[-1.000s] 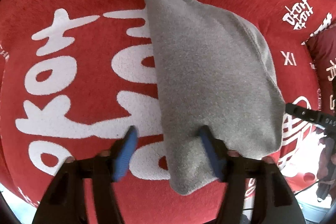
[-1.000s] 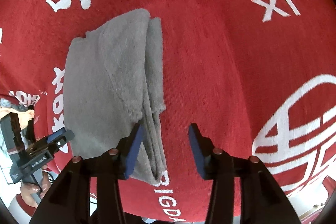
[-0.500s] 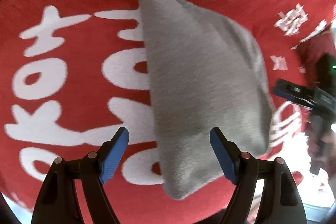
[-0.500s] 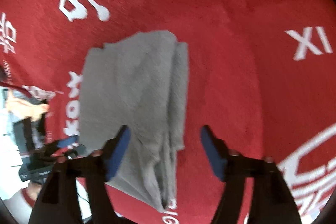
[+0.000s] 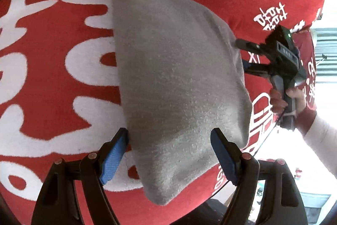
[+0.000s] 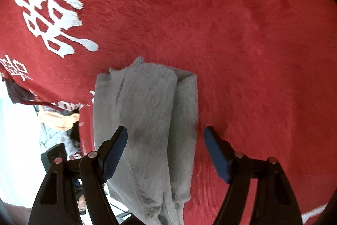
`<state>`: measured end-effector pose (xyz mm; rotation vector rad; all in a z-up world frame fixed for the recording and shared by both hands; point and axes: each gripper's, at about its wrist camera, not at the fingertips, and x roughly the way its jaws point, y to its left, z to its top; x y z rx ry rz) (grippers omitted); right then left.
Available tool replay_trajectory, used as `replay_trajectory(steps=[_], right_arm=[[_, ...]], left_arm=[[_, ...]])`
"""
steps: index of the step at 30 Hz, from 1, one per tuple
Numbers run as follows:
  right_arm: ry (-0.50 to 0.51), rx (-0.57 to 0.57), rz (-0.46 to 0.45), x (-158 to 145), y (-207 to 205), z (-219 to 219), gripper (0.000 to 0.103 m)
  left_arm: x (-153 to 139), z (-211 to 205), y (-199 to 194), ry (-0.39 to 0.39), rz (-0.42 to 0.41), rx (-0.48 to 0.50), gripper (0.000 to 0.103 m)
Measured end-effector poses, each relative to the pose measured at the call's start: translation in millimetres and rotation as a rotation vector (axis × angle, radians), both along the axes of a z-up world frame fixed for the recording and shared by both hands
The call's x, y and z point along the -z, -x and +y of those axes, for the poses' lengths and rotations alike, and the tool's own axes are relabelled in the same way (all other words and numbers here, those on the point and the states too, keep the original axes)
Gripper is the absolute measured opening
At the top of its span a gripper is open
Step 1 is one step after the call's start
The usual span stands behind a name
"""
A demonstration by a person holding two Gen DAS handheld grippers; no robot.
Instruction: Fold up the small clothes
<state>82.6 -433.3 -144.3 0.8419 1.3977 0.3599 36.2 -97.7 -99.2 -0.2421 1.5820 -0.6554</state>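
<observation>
A folded grey fleece cloth [image 5: 174, 81] lies on a red blanket with white characters [image 5: 52, 69]. My left gripper [image 5: 169, 156] is open, its blue pads straddling the cloth's near corner just above it. My right gripper [image 6: 166, 154] is open too, hovering over the cloth's layered folded edge [image 6: 155, 119]. The right gripper also shows in the left wrist view [image 5: 273, 58], held in a hand at the cloth's right side.
The red blanket [image 6: 242, 35] covers the whole work surface. Its edge drops off at the right in the left wrist view [image 5: 273, 140] and at the lower left in the right wrist view [image 6: 63, 102], with bright floor beyond.
Both grippers have opened wider and let go of the cloth. They have pulled back and lifted a little. The cloth stays folded on the blanket.
</observation>
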Motion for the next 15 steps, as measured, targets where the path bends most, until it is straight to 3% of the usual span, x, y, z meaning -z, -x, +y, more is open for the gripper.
replay_trajectory(steps=[5,7,11,15], right_arm=[[-0.075,-0.039,-0.034,6.6,-12.9,9.4,0.079],[-0.148,-0.072,-0.06,5.5,-18.8,19.3,0.079],[-0.141,-0.124,-0.057,12.0,-26.5,34.1,0.079],[-0.184,-0.083,-0.042,21.0,-29.1,34.4,0.079]], left_arm=[[4.7,-4.7,-3.7,0.013,0.014,-0.018,0.081],[3.9,-5.8,-3.2,0.015,0.013,-0.028,0.081],[6.4,-8.8,0.9,-0.004,-0.006,-0.02,0.081],[21.6,-12.1,5.9,-0.001,0.044,-0.029,0.081]])
